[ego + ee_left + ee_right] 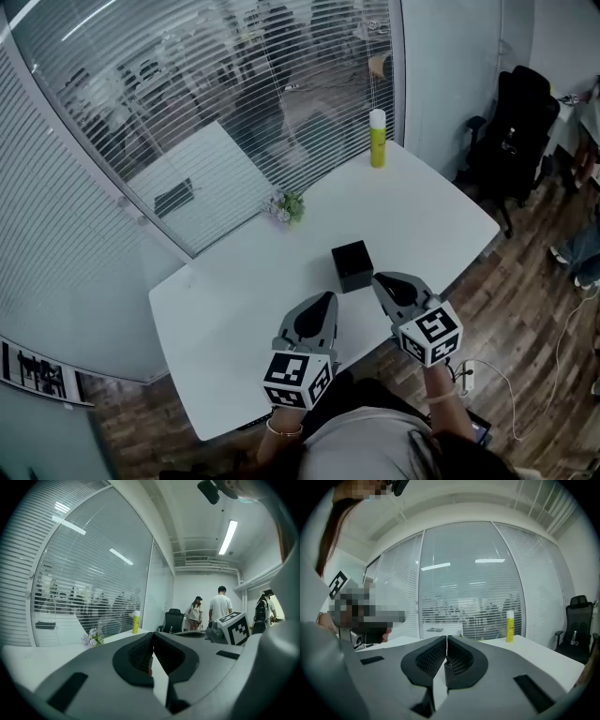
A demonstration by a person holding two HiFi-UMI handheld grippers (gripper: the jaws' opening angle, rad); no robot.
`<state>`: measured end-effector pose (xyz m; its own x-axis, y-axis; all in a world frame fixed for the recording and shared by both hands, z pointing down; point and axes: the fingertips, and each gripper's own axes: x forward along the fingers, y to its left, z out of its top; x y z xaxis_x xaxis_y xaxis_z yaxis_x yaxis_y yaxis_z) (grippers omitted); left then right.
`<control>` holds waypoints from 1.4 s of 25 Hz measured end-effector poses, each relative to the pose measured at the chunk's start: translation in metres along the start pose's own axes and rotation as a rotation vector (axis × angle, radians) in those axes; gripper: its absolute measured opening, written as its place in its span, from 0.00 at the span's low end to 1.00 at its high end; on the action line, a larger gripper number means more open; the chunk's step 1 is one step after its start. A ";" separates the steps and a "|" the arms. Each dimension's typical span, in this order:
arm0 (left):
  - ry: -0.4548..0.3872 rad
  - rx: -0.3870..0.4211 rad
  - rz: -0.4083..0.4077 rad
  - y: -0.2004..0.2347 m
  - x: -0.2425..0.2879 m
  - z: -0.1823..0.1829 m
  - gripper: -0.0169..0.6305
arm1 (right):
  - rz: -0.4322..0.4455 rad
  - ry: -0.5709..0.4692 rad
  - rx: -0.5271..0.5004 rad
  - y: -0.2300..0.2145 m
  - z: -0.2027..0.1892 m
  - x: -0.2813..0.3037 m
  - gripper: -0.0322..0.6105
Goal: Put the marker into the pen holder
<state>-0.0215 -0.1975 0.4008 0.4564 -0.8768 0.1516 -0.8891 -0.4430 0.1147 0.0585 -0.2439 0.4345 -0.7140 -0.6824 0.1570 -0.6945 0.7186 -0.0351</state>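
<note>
Head view is looking steeply down on a white rounded worktop (234,309), where a black cube-shaped pen holder (352,265) is standing upright near the front edge. The left tongs (327,299) are hovering just beside the holder's near left corner. The right tongs (382,279) are pointing at its right side, very close; I cannot tell whether they are touching it.

In the left gripper view the left tongs (152,635) are pressing together, the ribbed pads meeting along one seam. A small reddish spot is showing low in that seam, too small to identify. In the right gripper view the right tongs (446,639) are also sitting together, with only a hairline of light between the pads. The marker itself I cannot make out in any view.

A tall yellow-green bottle with a white cap (377,138) is standing at the worktop's far corner. A small bunch of pale flowers (286,206) is lying by the blind-covered glass wall (206,84). A black office chair (514,127) is standing at the right.
</note>
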 end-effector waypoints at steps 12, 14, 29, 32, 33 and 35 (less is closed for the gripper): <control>-0.009 0.028 -0.036 -0.007 0.001 0.001 0.06 | -0.044 0.012 -0.042 0.002 0.012 -0.013 0.09; -0.009 0.031 -0.044 -0.007 0.001 0.002 0.06 | -0.056 0.015 -0.039 0.002 0.015 -0.014 0.09; -0.006 0.024 -0.108 0.006 0.016 0.007 0.06 | -0.149 0.001 -0.052 -0.004 0.034 -0.007 0.09; -0.004 0.026 -0.114 0.009 0.018 0.007 0.06 | -0.158 0.005 -0.048 -0.005 0.034 -0.004 0.09; -0.003 0.025 -0.114 0.011 0.019 0.007 0.06 | -0.161 0.007 -0.049 -0.006 0.034 -0.002 0.09; -0.001 0.022 -0.115 0.014 0.021 0.005 0.06 | -0.166 0.008 -0.051 -0.007 0.033 0.001 0.09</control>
<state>-0.0248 -0.2231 0.4008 0.5556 -0.8200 0.1375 -0.8313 -0.5449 0.1098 0.0601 -0.2538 0.4018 -0.5886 -0.7916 0.1640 -0.7975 0.6018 0.0422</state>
